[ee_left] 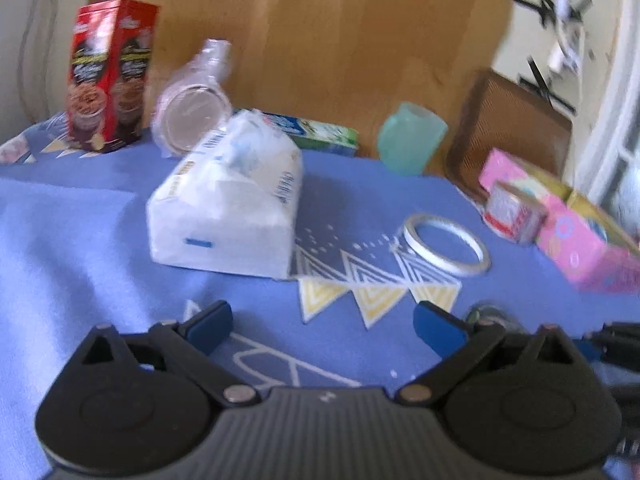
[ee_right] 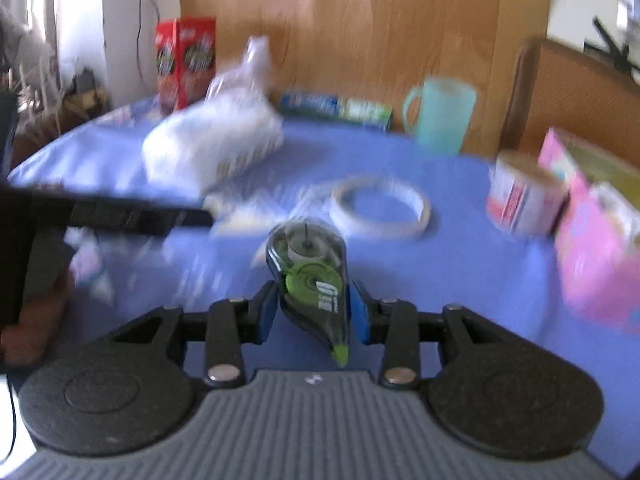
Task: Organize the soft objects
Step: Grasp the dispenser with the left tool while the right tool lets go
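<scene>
While both views are smeared by motion blur, I log only what I can read.

Left claw (ee_left: 322, 322): blue pads spread wide apart, nothing between them; it hangs over the blue cloth (ee_left: 80, 264) near the front edge of the bench.

Right claw (ee_right: 312, 314): pressed together on a correction tape dispenser (ee_right: 310, 276), clear shell with green reels, its green tip pointing back toward the camera.

Tissue pack (ee_left: 228, 204): the soft item; white plastic wrap, lying on the cloth left of centre, well apart from both claws. Its print is too blurred for me to read.

Tape ring (ee_left: 446, 244): flat on the cloth, right of the tissue pack, just beyond the triangle pattern.

Small can (ee_left: 514, 214): near the right edge, just beside a pink box (ee_left: 580, 240); whether they touch I cannot tell. The box is cut off by the frame.

Rear row: red carton (ee_left: 110, 76) upright at far left; clear plastic bottle (ee_left: 196, 100) on its side, partly hidden behind the tissue pack; flat blue-green box (ee_left: 320, 130), left end hidden; teal mug (ee_right: 440, 114).

Dark bar (ee_right: 120, 214): crosses the left of the right wrist view; I cannot make out what it is.

Chair back (ee_left: 516, 128): brown, behind the bench, partly cut off.
</scene>
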